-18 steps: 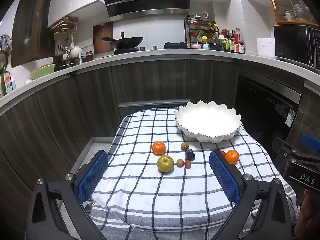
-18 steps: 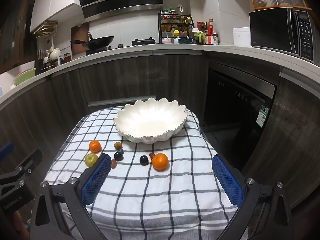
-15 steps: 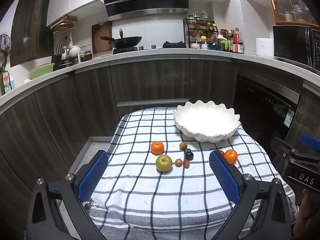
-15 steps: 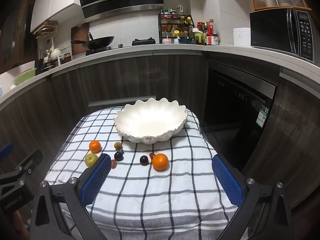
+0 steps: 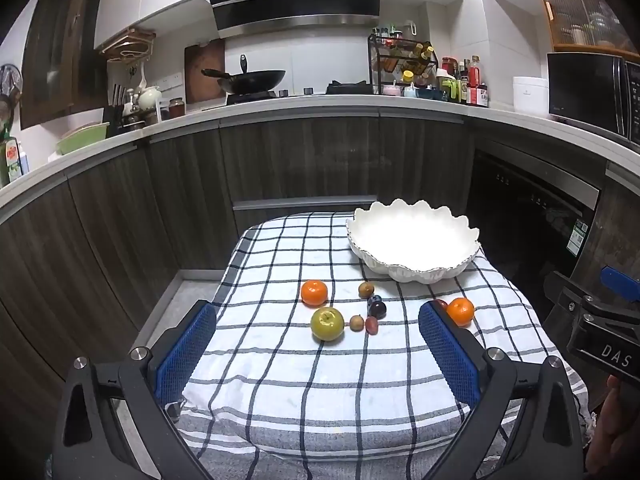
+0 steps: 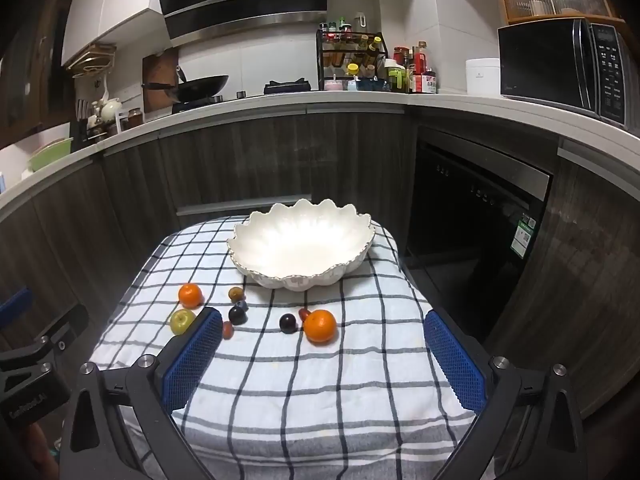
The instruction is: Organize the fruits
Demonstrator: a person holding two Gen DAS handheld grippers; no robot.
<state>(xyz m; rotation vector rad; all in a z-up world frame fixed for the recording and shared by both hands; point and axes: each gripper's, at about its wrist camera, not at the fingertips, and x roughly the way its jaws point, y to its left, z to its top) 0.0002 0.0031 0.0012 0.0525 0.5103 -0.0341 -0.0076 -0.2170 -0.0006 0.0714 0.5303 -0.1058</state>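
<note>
- The left gripper (image 5: 318, 350) is released, its blue pads (image 5: 186, 350) spread wide and holding nothing, above the near part of the checked cloth (image 5: 280, 384).
- The right gripper (image 6: 324, 356) is likewise spread wide and holds nothing, over the near right part of the cloth.
- A white scalloped bowl (image 6: 248, 256) stands on the far right part of the cloth, with no fruit inside.
- A green apple (image 5: 327, 323) lies near the middle of the cloth, with a mandarin (image 5: 314, 292) just beyond it on the far side.
- To the right of the apple sit a small brown fruit (image 5: 356, 322) and a small red fruit (image 5: 371, 325), close together.
- Farther off, a dark plum (image 5: 377, 308) lies near another small brown fruit (image 5: 366, 289), just short of the bowl.
- A second orange (image 6: 320, 326) lies to the right of this cluster, with a dark plum (image 6: 287, 323) just beside it on the left and a small red fruit (image 6: 305, 313) touching its far left side.
- All fruit rests on the cloth, clear of both grippers.
- A wok (image 5: 250, 80) sits on the counter at the far side of the kitchen.
</note>
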